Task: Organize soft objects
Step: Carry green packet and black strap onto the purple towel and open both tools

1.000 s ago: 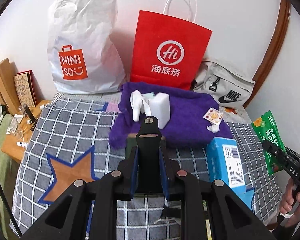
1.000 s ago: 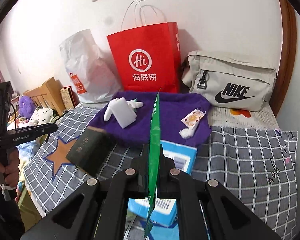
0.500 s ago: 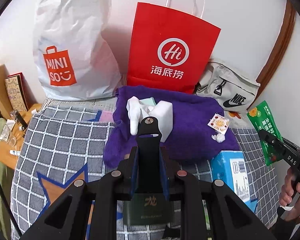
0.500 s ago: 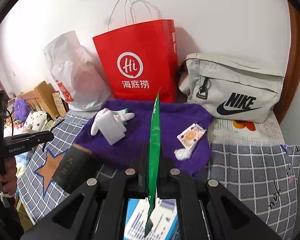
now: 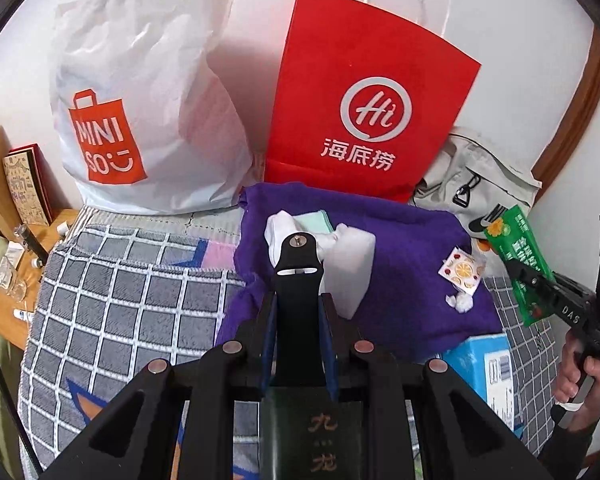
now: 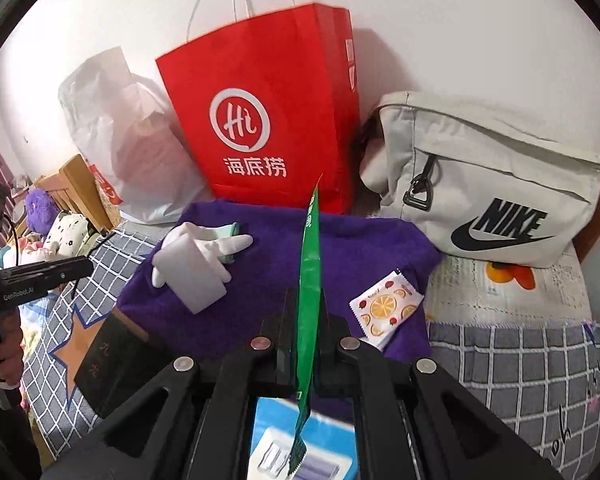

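My left gripper (image 5: 298, 304) is shut on a black strap-like piece (image 5: 298, 264) that stands up between the blue pads. It hovers over a dark box with gold characters (image 5: 320, 440), at the near edge of a purple towel (image 5: 404, 276). On the towel lie a white glove and white block (image 5: 350, 264), a mint cloth (image 5: 314, 220), a fruit-print sachet (image 5: 462, 272) and a cotton ball (image 5: 458, 303). My right gripper (image 6: 308, 308) is shut on a green snack packet (image 6: 310, 264), seen edge-on above the towel. In the left wrist view that packet (image 5: 516, 256) is at the right.
A red paper bag (image 5: 364, 100), a white Miniso bag (image 5: 140, 100) and a beige Nike bag (image 6: 492, 184) lean against the wall behind the towel. A blue box (image 5: 484, 364) lies on the grey checked bedspread (image 5: 120, 300). A wooden side table (image 5: 12, 272) with small items is at the left.
Both grippers have moved forward toward the purple towel and the bags, which now look larger. The dark box has slipped down under the left gripper. Both grips are unchanged.
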`<state>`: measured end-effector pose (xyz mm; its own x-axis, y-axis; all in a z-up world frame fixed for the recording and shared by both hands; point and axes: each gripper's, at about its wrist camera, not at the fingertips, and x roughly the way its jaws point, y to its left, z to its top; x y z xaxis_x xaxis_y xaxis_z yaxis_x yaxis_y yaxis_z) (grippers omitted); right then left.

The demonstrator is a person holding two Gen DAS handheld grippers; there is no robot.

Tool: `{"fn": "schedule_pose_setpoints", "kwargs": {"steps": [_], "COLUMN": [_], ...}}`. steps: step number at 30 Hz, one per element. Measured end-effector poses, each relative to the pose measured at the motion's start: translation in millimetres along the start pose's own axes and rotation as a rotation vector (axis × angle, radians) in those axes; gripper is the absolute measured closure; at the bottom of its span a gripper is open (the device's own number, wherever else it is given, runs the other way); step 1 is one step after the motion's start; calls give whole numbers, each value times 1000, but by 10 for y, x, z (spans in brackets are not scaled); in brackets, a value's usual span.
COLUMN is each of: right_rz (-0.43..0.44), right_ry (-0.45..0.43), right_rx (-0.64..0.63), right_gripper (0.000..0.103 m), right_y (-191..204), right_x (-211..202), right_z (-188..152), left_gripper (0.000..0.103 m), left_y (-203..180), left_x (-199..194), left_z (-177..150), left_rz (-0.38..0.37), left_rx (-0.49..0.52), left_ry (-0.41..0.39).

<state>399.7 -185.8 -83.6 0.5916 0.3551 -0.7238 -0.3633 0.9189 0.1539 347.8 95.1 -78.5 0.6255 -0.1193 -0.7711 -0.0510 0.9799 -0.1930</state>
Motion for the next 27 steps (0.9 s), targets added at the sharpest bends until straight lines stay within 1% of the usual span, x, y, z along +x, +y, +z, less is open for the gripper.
{"fn": "schedule_pose_setpoints", "kwargs": {"steps": [4,10,14,17,21,24,27], "right_rz": [3,22,63,89,77,81,85], "right_ry": [30,81,135,160,185,216,238], "right_rx": [-21,-15,4,15,5,3,5], "right_gripper": [98,98,98,98,98,98,98], "right_y": [-13,-71,-126,-143,-155,-170,-177], "right_x": [202,499,713,821,930,1030,1080], "right_z": [1,-27,-63,-81,-88,-85,-90], "left_gripper": [83,83,83,83,83,83,83], "left_y": [11,68,71,89,109,89,96], "left_x": [174,467,644,754,887,964,987], "left_z": [67,142,170,176,172,165,166], "left_rz": [-24,-45,-66,-63,-67,-67,-67], "left_rx": [-5,-34,-40,-44,-55,-44,-41], "left_ry": [9,41,64,78,100,116,118]}}
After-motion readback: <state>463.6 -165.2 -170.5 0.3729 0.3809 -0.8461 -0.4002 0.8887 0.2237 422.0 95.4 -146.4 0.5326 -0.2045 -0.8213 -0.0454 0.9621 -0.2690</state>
